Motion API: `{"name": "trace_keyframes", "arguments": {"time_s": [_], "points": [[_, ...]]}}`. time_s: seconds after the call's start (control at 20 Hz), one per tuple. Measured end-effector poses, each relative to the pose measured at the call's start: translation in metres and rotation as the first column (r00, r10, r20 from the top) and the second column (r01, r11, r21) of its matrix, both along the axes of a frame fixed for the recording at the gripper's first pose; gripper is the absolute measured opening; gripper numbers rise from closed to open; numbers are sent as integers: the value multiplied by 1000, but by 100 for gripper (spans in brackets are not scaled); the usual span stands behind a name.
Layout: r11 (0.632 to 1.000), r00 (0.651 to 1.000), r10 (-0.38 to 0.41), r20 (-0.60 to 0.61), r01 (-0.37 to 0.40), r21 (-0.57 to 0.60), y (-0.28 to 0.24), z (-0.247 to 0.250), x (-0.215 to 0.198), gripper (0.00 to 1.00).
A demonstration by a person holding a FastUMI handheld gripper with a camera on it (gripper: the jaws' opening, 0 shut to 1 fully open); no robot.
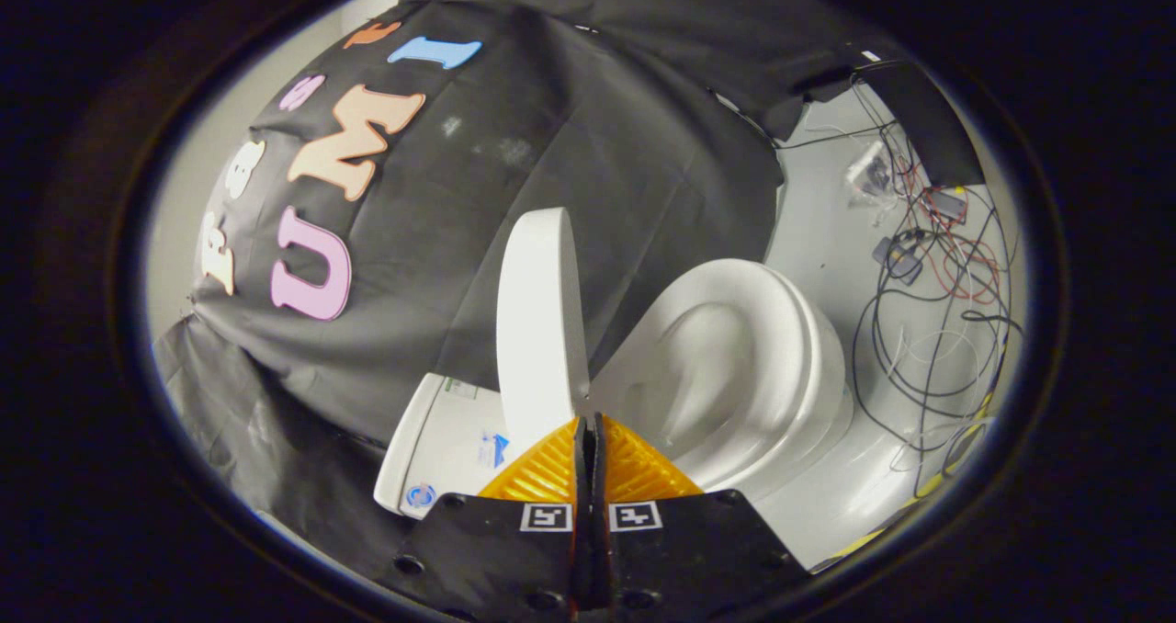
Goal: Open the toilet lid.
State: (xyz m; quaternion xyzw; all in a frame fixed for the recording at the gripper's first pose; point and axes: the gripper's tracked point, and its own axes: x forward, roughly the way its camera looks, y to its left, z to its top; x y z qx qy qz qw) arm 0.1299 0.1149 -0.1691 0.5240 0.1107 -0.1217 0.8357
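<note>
The view is rolled to one side. A white toilet lid (537, 329) stands raised, edge-on, just beyond my fingertips and apart from the seat. The white seat and bowl (735, 366) lie open to the right of the lid. The white tank (441, 439) sits left of the fingers, behind the lid. My gripper (589, 421) is shut, its two fingers pressed together with nothing between them, the tips close to the lid's hinge end.
Black cloth hangs behind the toilet. A tangle of black, red and white cables (928, 320) and small devices lies on the pale floor (827, 237) beyond the bowl. A yellow strip (946, 476) runs along the floor's near edge.
</note>
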Motion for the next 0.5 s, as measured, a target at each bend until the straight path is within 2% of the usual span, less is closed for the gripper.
{"name": "trace_keyframes", "arguments": {"time_s": [0.3,0.5], "points": [[992,998,28,-62,-35,-119,16,27,12,1],[987,996,38,-80,-50,-152,28,42,18,0]]}}
